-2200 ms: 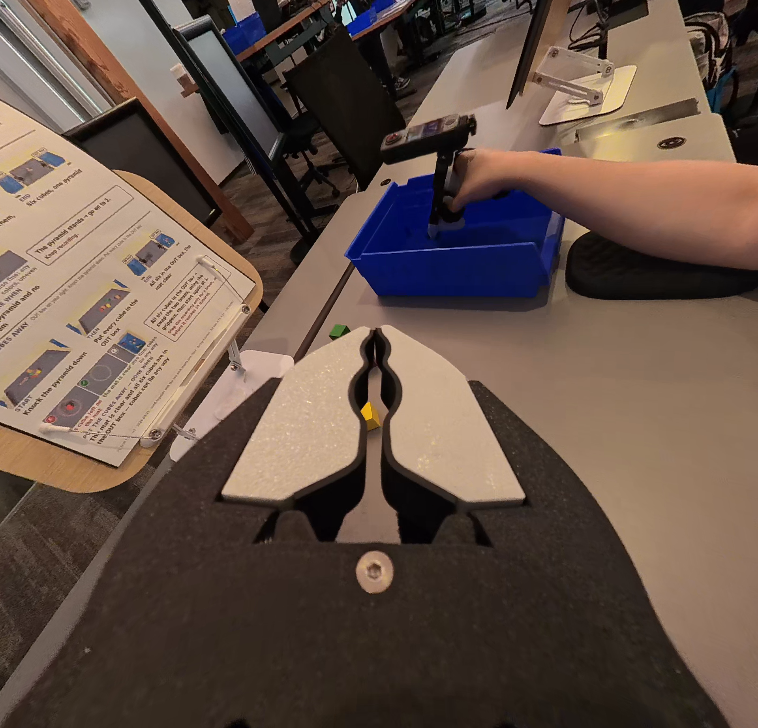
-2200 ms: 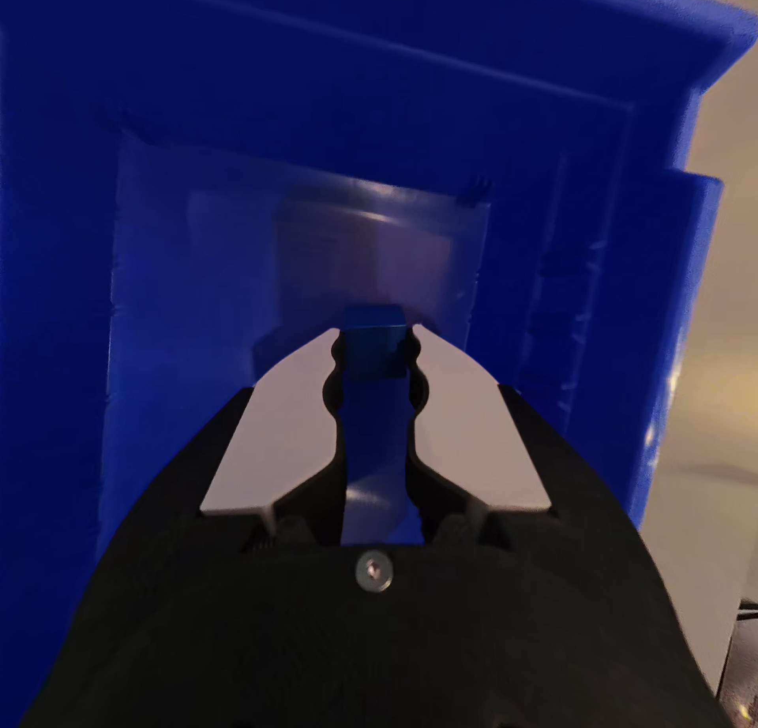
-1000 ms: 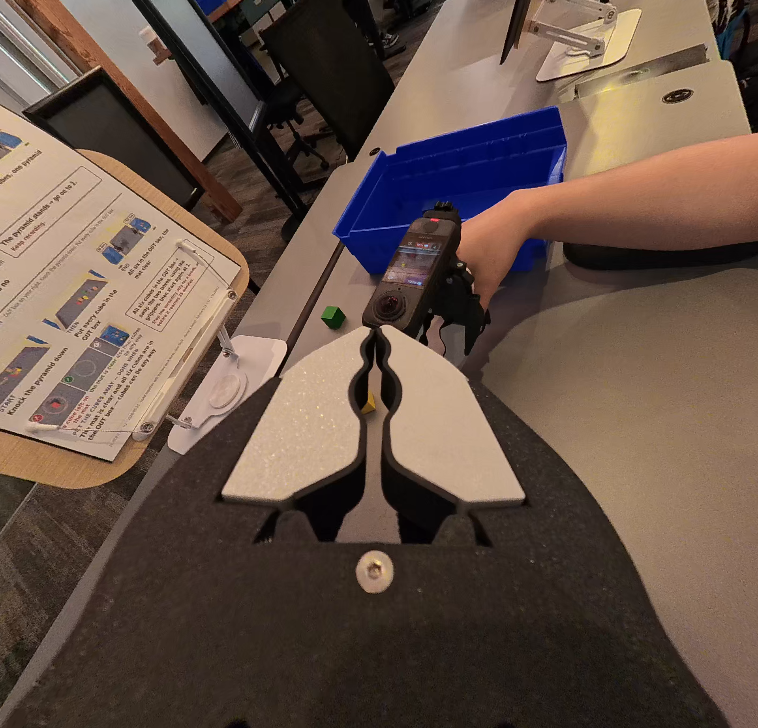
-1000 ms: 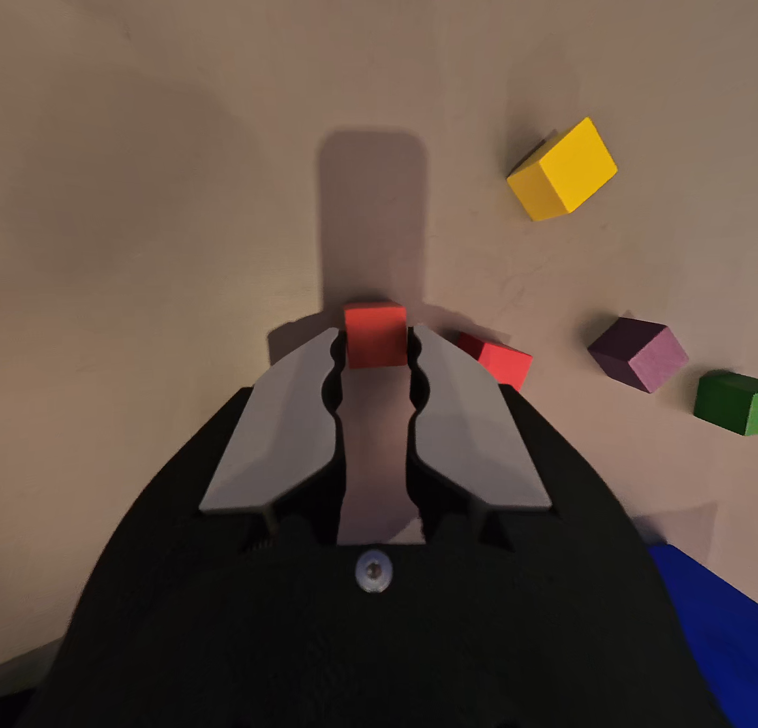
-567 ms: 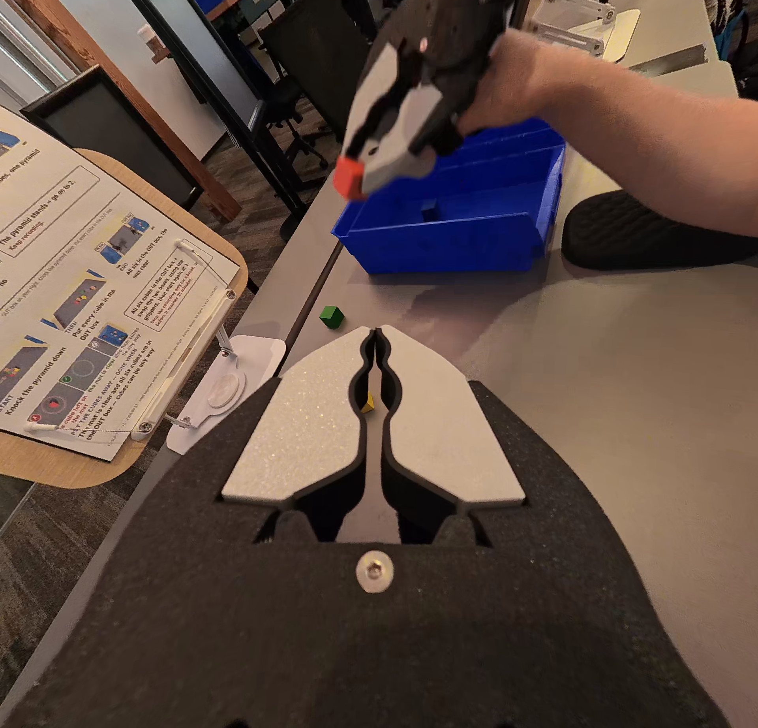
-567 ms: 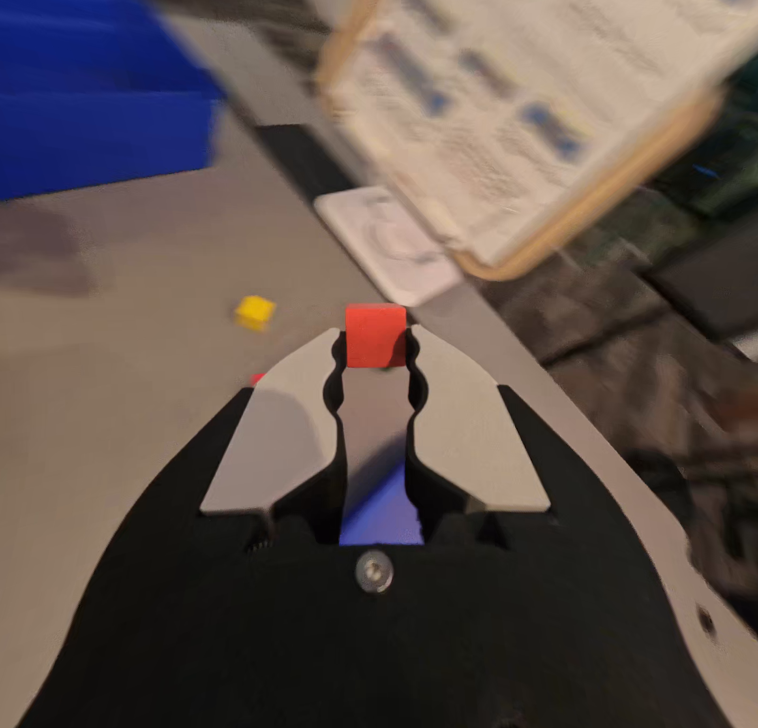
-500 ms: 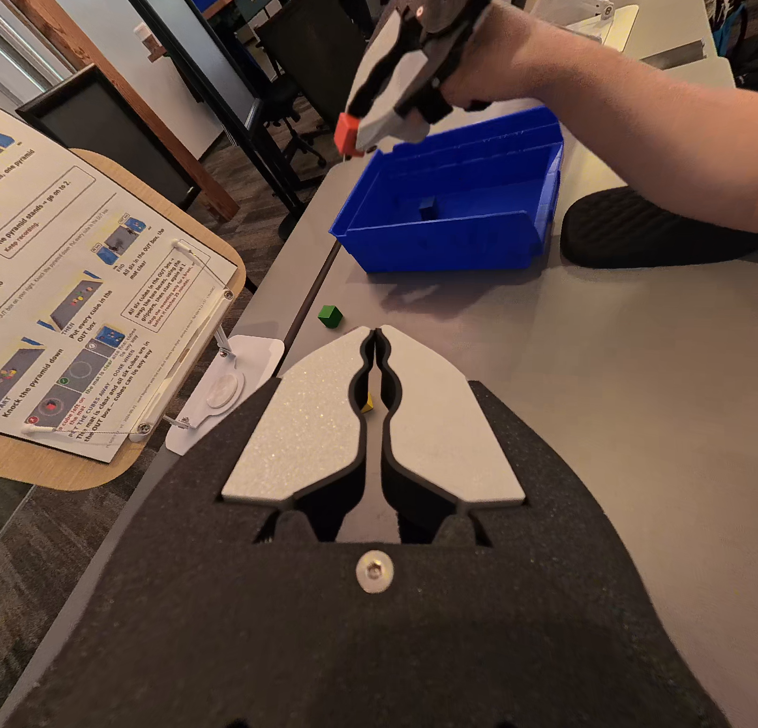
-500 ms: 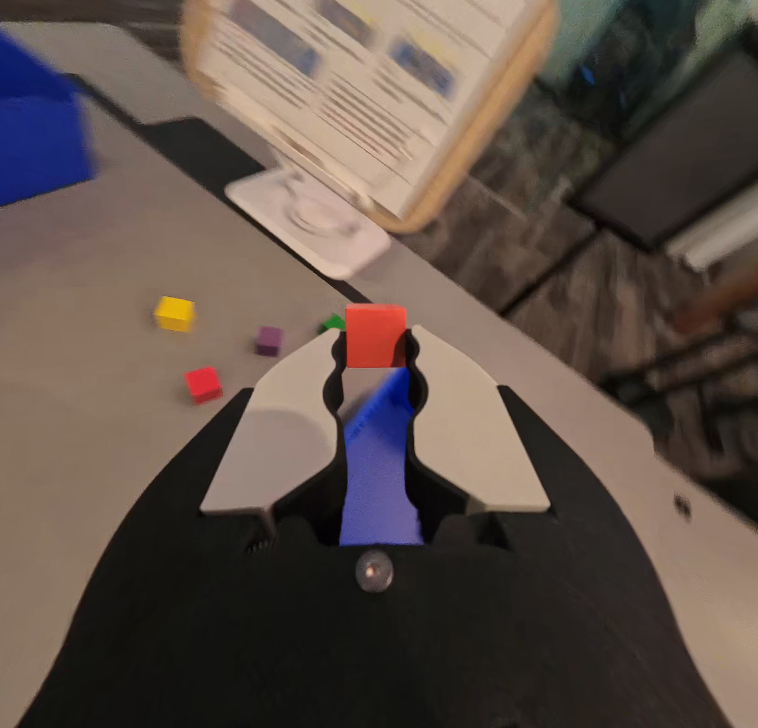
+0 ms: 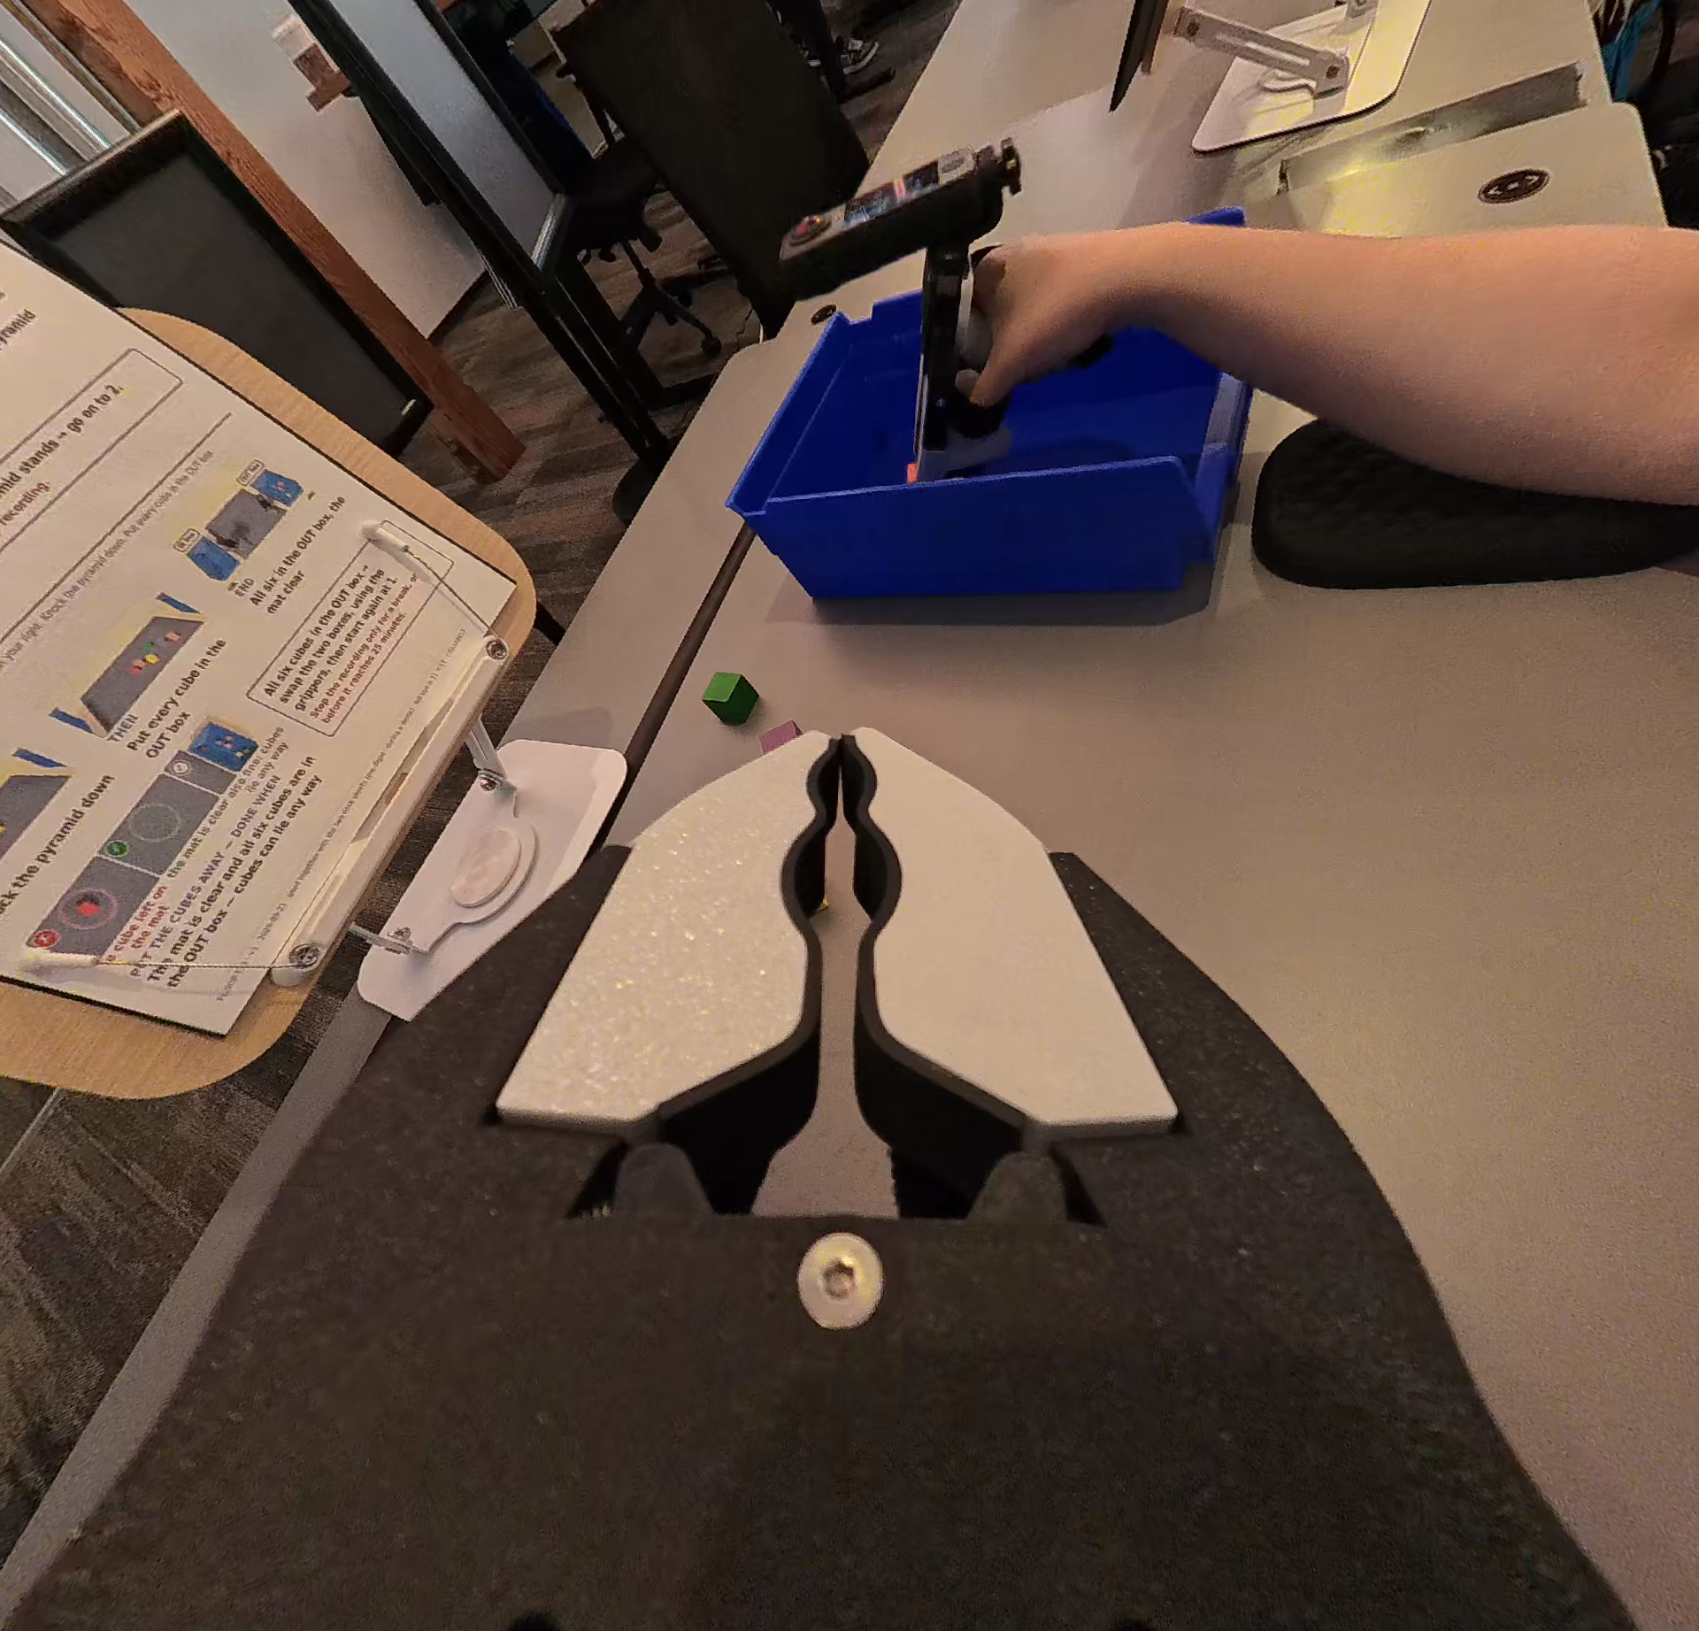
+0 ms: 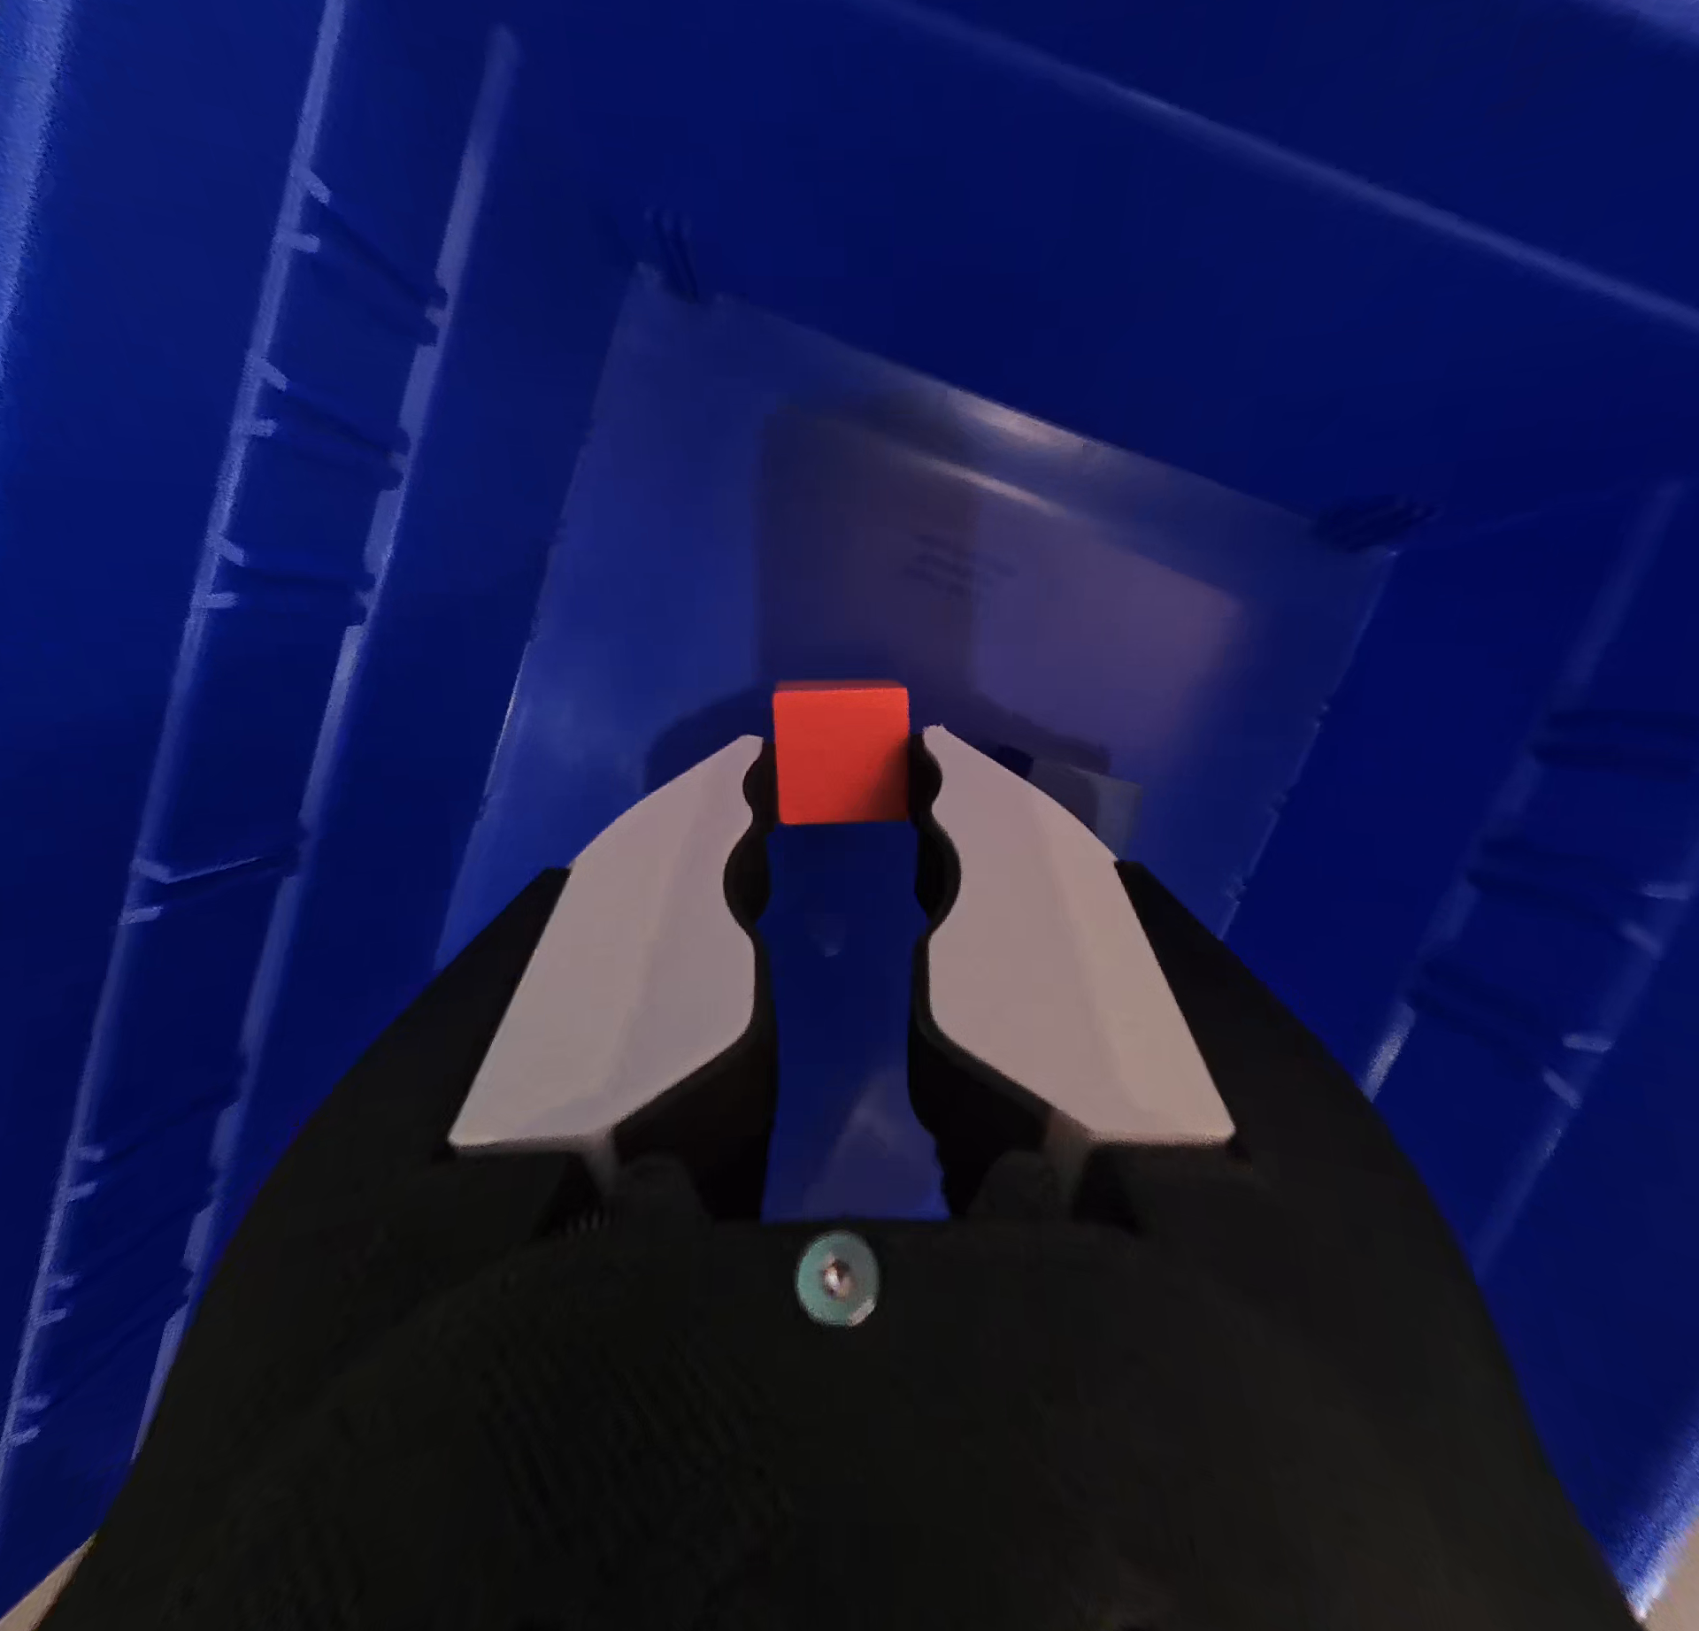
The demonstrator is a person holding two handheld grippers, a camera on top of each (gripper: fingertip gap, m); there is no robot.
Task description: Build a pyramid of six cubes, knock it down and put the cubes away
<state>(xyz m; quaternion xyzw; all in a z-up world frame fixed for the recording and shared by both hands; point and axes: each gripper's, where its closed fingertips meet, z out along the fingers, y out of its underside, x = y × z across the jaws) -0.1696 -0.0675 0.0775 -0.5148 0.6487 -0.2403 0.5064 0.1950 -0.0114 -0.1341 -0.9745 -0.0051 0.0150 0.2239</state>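
While the left gripper (image 9: 841, 746) idles above the table with its jaws together and empty, the left wrist view shows the right gripper, lifted over the table half a second ago, now lowered into the blue bin (image 9: 993, 534); a green cube (image 9: 731, 697) and a purple cube (image 9: 780, 736) wait outside. From the right wrist view, the right gripper (image 10: 841, 750) is clamped on a red cube (image 10: 839, 750) just above the bin floor, so release looks next.

The grey table (image 9: 1379, 851) bears a blue bin (image 9: 993, 529), green cube (image 9: 731, 697) and black pad (image 9: 1434, 520).
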